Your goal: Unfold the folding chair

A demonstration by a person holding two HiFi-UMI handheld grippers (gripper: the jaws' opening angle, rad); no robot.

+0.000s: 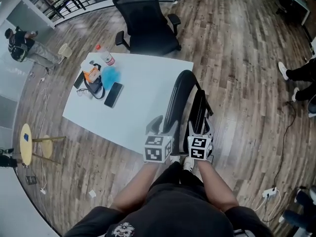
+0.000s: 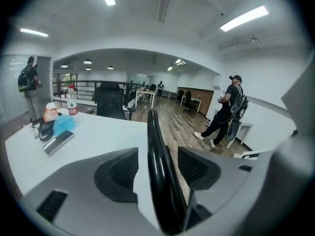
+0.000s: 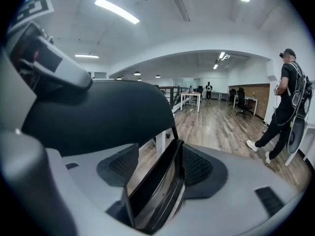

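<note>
The folded black folding chair (image 1: 177,100) stands upright against the near right side of the white table (image 1: 148,83). Its curved backrest (image 2: 156,156) runs between the jaws of my left gripper (image 2: 158,170), with a gap on each side, so that gripper is open. Beside it, my right gripper (image 3: 158,170) is open around the thin edge of the folded seat frame (image 3: 156,188); the right pad lies close to the frame and the left stands off. In the head view the left gripper (image 1: 165,128) and the right gripper (image 1: 200,132) sit side by side at the chair's near end.
The table carries a phone (image 1: 113,94), a bottle (image 1: 105,56) and a blue cloth (image 1: 109,75). A black office chair (image 1: 147,21) stands behind it. A round stool (image 1: 27,143) is at the left, a power strip (image 1: 270,192) on the floor at the right. People stand at the far left (image 1: 22,46) and right (image 2: 229,112).
</note>
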